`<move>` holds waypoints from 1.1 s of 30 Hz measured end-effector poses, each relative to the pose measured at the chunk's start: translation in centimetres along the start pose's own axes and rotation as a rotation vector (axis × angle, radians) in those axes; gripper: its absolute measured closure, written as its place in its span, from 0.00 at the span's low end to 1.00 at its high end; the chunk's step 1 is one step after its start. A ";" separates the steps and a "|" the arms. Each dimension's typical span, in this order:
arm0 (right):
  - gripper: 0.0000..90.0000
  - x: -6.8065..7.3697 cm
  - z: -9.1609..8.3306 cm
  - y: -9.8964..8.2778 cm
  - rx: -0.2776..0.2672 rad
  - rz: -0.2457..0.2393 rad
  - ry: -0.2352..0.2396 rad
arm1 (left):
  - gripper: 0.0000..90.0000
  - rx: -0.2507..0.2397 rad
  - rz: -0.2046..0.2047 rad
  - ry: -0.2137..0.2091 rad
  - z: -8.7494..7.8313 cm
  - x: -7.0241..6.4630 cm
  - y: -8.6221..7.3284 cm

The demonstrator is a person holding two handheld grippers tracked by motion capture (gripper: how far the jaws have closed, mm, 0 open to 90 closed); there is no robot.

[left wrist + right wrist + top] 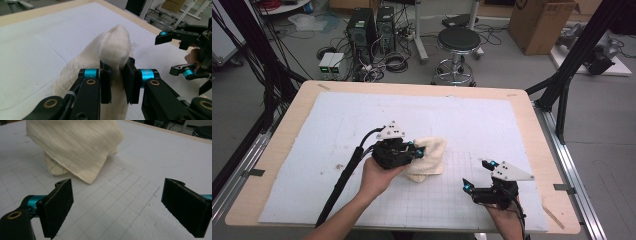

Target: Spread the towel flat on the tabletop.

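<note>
A cream cloth [430,156] lies bunched near the middle of the white gridded mat [362,120]. My left gripper [419,151] is shut on a fold of the cloth [113,50], which rises in a peak between its pads [106,82]. A drooping corner of the cloth [75,147] hangs down to the mat, close in front of my right gripper [117,205]. My right gripper [477,173] stands open at the front right of the mat, apart from the cloth, with nothing between its fingers. It also shows in the left gripper view as my right gripper [175,52].
The mat covers most of a wooden table [277,150]. A black cable [343,182] trails from the left gripper toward the front edge. Beyond the table stand a black stool [458,47], computer towers [362,30] and a cardboard box [542,22].
</note>
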State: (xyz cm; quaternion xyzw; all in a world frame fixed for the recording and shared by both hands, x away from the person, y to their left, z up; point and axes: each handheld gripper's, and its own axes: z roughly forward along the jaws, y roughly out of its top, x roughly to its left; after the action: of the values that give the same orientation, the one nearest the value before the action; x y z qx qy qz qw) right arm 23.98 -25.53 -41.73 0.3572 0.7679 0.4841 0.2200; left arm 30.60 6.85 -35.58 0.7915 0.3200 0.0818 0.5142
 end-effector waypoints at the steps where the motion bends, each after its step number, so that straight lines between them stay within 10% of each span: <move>1: 0.11 0.0 0.0 0.0 0.001 -0.004 0.000 | 0.86 0.006 -0.002 0.008 0.3 0.1 -0.2; 11: 0.11 0.3 0.7 0.0 0.037 -0.023 0.023 | 0.84 0.097 -0.018 0.124 3.0 2.8 -1.9; 19: 0.16 0.6 1.1 0.0 0.066 -0.033 0.059 | 0.72 0.128 -0.045 0.128 3.9 4.2 -3.4; 26: 0.19 1.1 1.8 1.0 0.070 -0.051 0.097 | 0.46 0.049 -0.006 0.113 1.5 3.5 -2.4; 33: 0.30 1.5 3.4 2.7 0.066 -0.091 0.138 | 0.43 -0.023 0.003 0.125 -2.5 3.8 -3.4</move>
State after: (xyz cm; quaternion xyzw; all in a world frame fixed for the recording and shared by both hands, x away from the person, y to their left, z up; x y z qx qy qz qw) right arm 26.24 -21.65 -40.80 0.2949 0.8120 0.4717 0.1764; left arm 31.03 11.91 -38.14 0.7792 0.3495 0.1355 0.5023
